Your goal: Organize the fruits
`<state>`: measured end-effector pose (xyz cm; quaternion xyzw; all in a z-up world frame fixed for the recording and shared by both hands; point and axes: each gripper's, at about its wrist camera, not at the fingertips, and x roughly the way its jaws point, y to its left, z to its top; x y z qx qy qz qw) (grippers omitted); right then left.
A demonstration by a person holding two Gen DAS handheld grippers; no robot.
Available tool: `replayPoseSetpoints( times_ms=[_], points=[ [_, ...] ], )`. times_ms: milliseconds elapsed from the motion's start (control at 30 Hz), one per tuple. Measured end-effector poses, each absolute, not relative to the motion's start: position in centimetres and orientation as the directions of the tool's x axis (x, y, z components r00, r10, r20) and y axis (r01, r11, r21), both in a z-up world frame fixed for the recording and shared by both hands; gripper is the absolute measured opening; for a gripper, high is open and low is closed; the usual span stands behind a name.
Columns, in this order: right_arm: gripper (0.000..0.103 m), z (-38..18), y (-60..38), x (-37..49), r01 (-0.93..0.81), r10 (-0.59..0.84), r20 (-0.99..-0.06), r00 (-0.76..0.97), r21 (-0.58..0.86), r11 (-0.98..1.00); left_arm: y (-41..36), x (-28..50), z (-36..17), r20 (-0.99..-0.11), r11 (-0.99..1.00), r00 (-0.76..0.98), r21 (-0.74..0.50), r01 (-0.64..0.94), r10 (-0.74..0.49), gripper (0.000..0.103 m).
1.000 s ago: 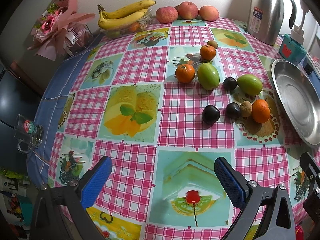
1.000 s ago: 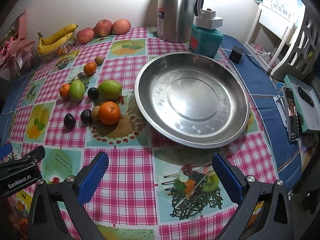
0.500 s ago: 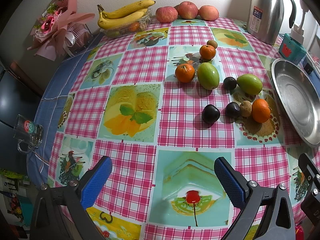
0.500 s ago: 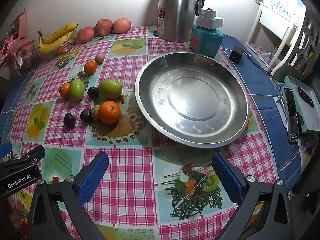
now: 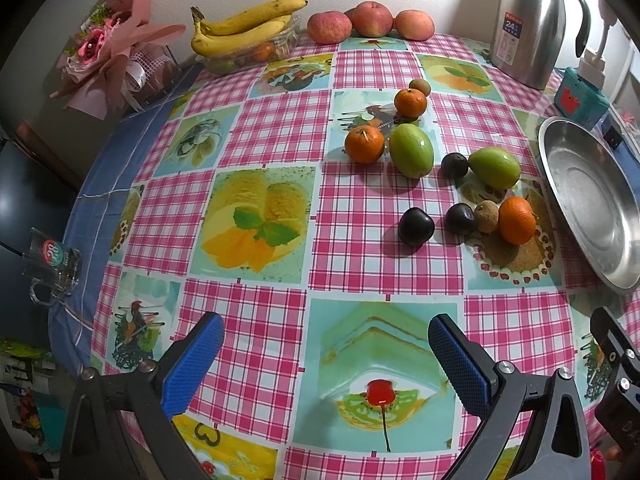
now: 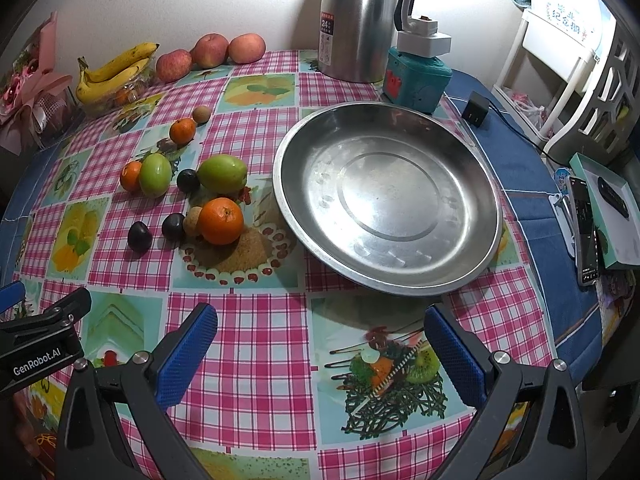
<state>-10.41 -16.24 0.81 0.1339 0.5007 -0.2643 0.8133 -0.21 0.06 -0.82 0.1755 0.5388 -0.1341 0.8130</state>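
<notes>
- Two grippers hover low over the pink checked tablecloth (image 5: 360, 256), nothing grabbed yet!
- Left gripper (image 5: 324, 358), bottom of the left view: blue pads spread wide, empty.
- Loose fruit sits mid-frame, from the dark round plum (image 5: 415, 226) rightward to the bright orange tangerine (image 5: 517, 220), which is touching a small brown longan (image 5: 486, 216). Grab one carelessly and its neighbour may roll.
- Far right, the round steel platter (image 6: 386, 196) waits bare.
- Right gripper (image 6: 320, 354), bottom of its view: equally wide, holding nothing.
</notes>
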Motion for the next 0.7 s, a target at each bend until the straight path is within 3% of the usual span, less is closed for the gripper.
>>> replayPoseSetpoints(
  times_ms=[700],
  points=[
    [0.103, 0.45, -15.39, -9.65, 0.517, -0.274, -0.892, 0.360, -0.053, 0.854, 0.19, 0.80, -0.22, -0.929, 0.923, 0.364, 0.080, 0.377, -0.068, 0.103]
  ],
)
